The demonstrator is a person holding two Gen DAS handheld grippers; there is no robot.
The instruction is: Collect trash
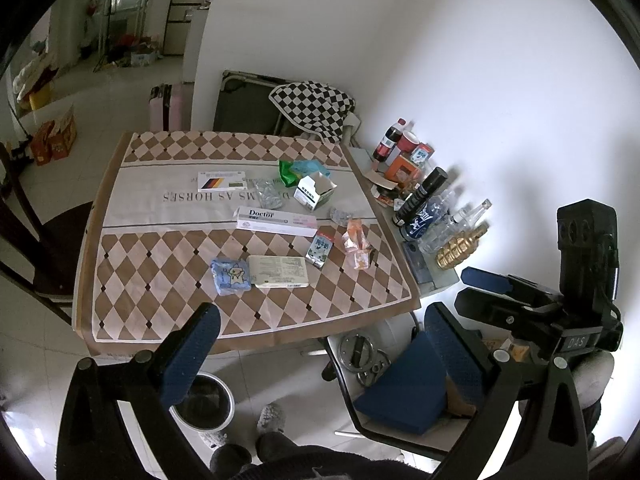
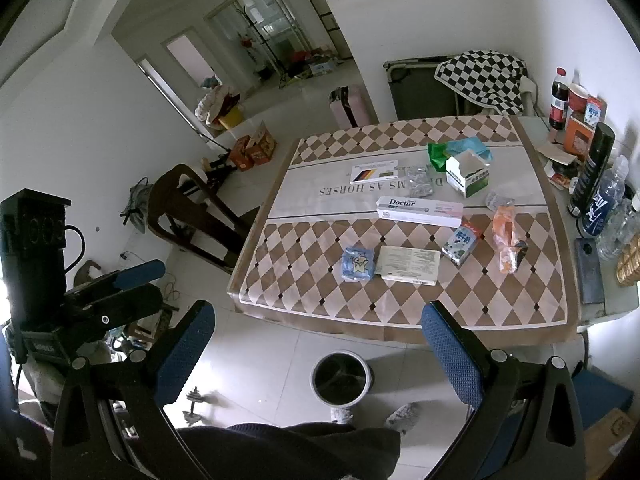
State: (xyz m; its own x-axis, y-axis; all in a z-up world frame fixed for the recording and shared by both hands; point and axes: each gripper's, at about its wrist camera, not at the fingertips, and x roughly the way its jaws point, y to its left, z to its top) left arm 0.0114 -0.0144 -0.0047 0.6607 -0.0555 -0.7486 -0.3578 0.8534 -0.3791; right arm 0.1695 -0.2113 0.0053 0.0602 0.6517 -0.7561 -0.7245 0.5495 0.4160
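— What sits closest to the cameras?

— The grippers themselves. The left gripper (image 1: 320, 348) hangs with its blue-padded fingers spread wide and nothing between them; the right gripper (image 2: 316, 344) is just as wide apart and bare. Both hover off the near edge of the table (image 2: 404, 332), above the floor.

— And below them?

— A round trash bin (image 2: 341, 379) stands on the tiles, just short of the table's near edge and between the right gripper's fingers in that view.

— Where is the trash?

— All on the table, well beyond both grippers. Nearest the table's front edge lie a blue cartoon packet (image 2: 359, 264) and, touching it, a flat white box (image 2: 409, 265). Just past that box, a small milk carton (image 2: 461, 243) and an orange wrapper (image 2: 506, 242). Farther in, the long Doctor box (image 2: 420, 210), then an open green-and-white carton (image 2: 467, 176), blister packs (image 2: 421, 185), a striped flat box (image 2: 374, 173) and a green bag (image 2: 437, 156).

— Anything beside the table?

— Bottles (image 2: 600, 196) crowd a side surface along its right edge.
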